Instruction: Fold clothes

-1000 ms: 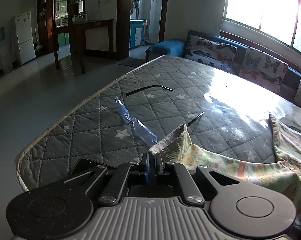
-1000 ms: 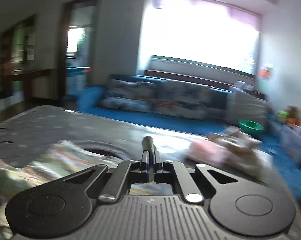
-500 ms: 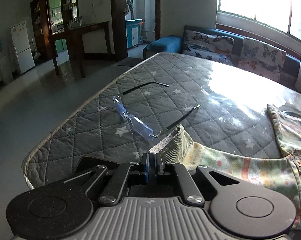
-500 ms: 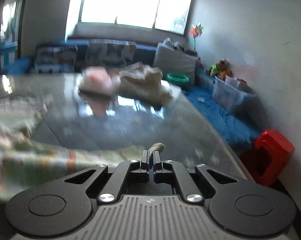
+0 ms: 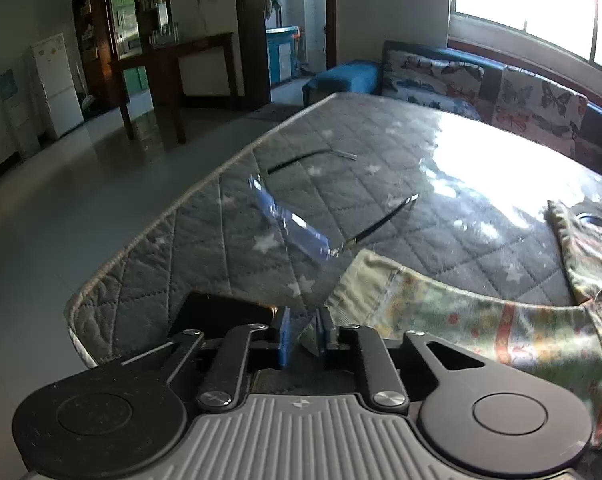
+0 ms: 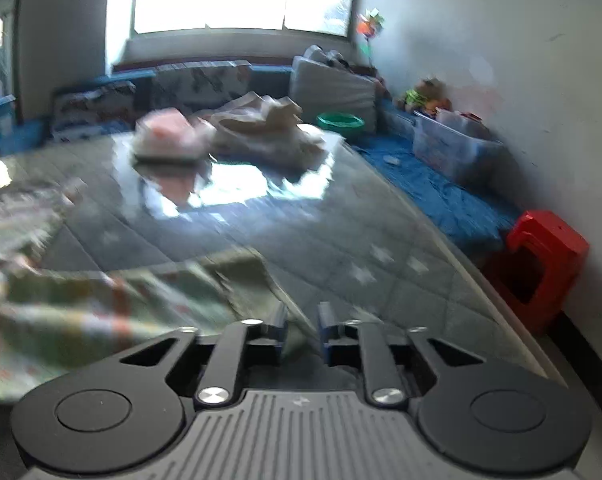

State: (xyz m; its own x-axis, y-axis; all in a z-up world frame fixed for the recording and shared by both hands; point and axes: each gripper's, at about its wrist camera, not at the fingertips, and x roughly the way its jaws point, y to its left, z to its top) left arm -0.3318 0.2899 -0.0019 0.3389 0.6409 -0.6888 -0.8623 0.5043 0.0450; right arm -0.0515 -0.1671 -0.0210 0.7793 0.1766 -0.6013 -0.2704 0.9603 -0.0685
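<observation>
Nearest in the left wrist view, the left gripper [image 5: 303, 330] is seen pointed downward over the near edge of a quilted grey mattress [image 5: 205, 248]; its jaws are opening, and a corner of the patterned garment [image 5: 453, 312] lies in the gap between them, no longer pinched. The garment is a soft, thin cloth printed in pale green, yellow and orange, with a ribbed cuff [image 5: 365, 276] at the end nearest the gripper; it is spread flat across the near part of the mattress towards the right. Just beyond the cuff, a pair of glasses [image 5: 297, 228] with clear bluish lenses and thin dark arms rests on the star-stitched quilting.

In the blurred right wrist view, the right gripper [image 6: 302, 330] is likewise angled downward, its jaws opening, with the garment's other cuff [image 6: 245, 280] lying partly between them and released. Farther back on the glossy mattress surface, a folded pink item [image 6: 167, 136] and a crumpled beige heap of cloth [image 6: 265, 128] are seen side by side. A red plastic stool [image 6: 541, 264] stands on the floor at the right.
</observation>
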